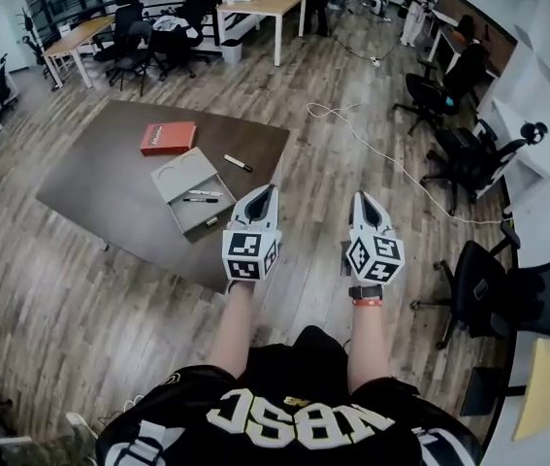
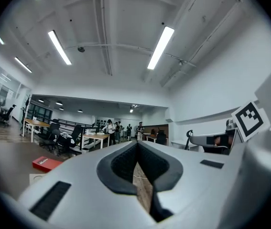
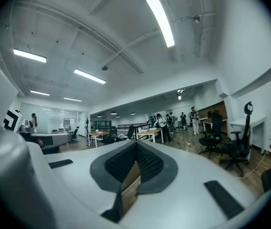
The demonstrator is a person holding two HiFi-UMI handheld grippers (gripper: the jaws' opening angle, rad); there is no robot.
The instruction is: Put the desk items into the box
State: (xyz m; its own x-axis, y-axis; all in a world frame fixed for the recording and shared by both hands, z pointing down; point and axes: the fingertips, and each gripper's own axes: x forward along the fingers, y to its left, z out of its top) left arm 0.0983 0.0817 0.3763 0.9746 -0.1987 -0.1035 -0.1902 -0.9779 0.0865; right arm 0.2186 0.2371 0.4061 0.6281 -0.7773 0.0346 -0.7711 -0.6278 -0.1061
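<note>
A dark brown desk (image 1: 110, 187) stands on the wood floor ahead and to my left. On it lie a red book (image 1: 168, 137), a black marker (image 1: 238, 163) and an open grey box (image 1: 189, 190) with a pen or two (image 1: 200, 198) inside. My left gripper (image 1: 265, 191) hovers just past the desk's right edge, near the box, jaws shut and empty. My right gripper (image 1: 360, 199) is held over the floor, further right, also shut on nothing. The left gripper (image 2: 136, 145) points level across the room, with the red book (image 2: 47, 163) low at the left. The right gripper (image 3: 136, 144) shows its pads pressed together.
Black office chairs (image 1: 469, 153) line the right side beside a white counter. A white cable (image 1: 381, 153) trails over the floor. Wooden desks (image 1: 270, 8) and more chairs (image 1: 129, 37) stand at the back, with people (image 2: 110, 128) far off.
</note>
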